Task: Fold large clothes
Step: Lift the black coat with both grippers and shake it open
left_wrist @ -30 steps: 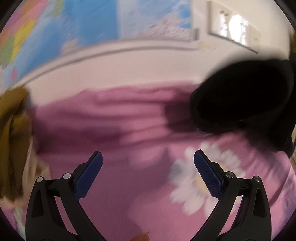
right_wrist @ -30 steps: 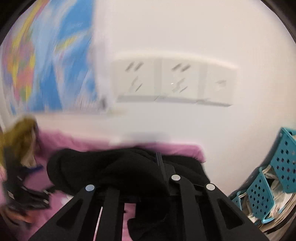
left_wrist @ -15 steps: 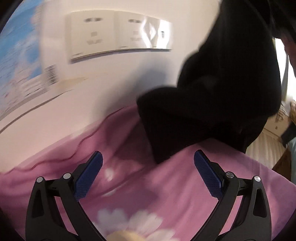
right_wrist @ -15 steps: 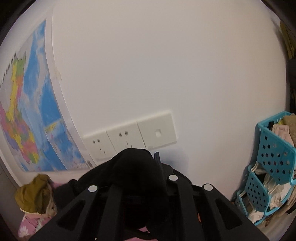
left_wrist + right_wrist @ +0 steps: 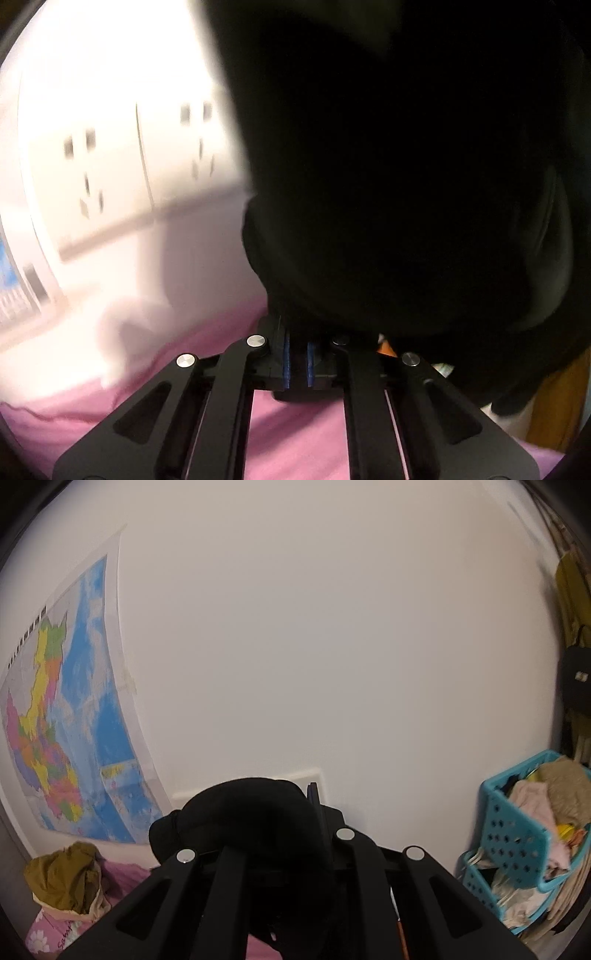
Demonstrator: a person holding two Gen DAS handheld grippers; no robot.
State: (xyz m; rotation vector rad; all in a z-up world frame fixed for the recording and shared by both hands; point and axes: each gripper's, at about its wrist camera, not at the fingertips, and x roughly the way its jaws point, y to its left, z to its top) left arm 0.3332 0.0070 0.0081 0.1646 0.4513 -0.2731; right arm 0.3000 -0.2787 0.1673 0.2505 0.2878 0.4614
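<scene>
Black garment (image 5: 406, 166) hangs up in the air, filling most of the left wrist view, its lower edge bunched right at the tips of the left hand-held gripper (image 5: 297, 363). That gripper's 2 blue pads (image 5: 286, 360) are pressed close together w/ only a thin slit between; dark fabric sits just above them, but can't tell for sure whether cloth is actually pinched in the slit. Under the gripper lies a pink bed sheet (image 5: 295, 435), and behind it a white wall w/ a row of sockets (image 5: 140, 162), blurred. In the right wrist view the same black garment (image 5: 251, 819) is humped over the front of the right hand-held gripper (image 5: 314, 834), which is clamped on a fold of it; 1 finger edge (image 5: 314, 797) pokes up beside the cloth, the other is buried under it. Left on the wall hangs a coloured map (image 5: 66, 720). Bottom left, an olive garment (image 5: 62, 878) lies crumpled on the pink sheet. At right a stack of turquoise baskets (image 5: 517, 830) holds mixed clothes, well apart from the black garment. Far right edge: dark bag and yellowish cloth hanging, too dim to make out more.
</scene>
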